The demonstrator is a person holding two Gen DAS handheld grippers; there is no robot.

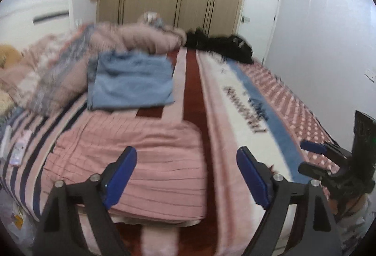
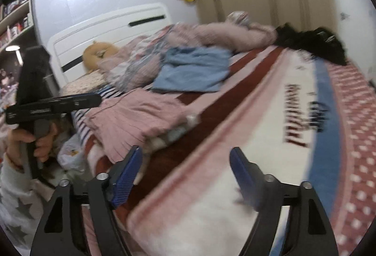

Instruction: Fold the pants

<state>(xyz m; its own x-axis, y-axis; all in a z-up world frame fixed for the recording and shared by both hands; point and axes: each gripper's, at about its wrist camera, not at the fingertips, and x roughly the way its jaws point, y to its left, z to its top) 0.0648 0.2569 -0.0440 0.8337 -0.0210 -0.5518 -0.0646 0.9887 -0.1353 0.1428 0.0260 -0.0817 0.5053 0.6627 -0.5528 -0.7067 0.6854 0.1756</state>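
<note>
the wide bed with a striped pink, red and white blanket [image 1: 235, 96] carries the folded pink ribbed pants [image 1: 145, 162] near its front edge, and a folded light blue cloth [image 1: 131, 82] lies just behind them. the left gripper [image 1: 186, 173] hangs above the pants with its blue pads wide apart and nothing between them. the right gripper [image 2: 185, 176] is over the white part of the blanket, also spread apart and holding nothing.
</note>
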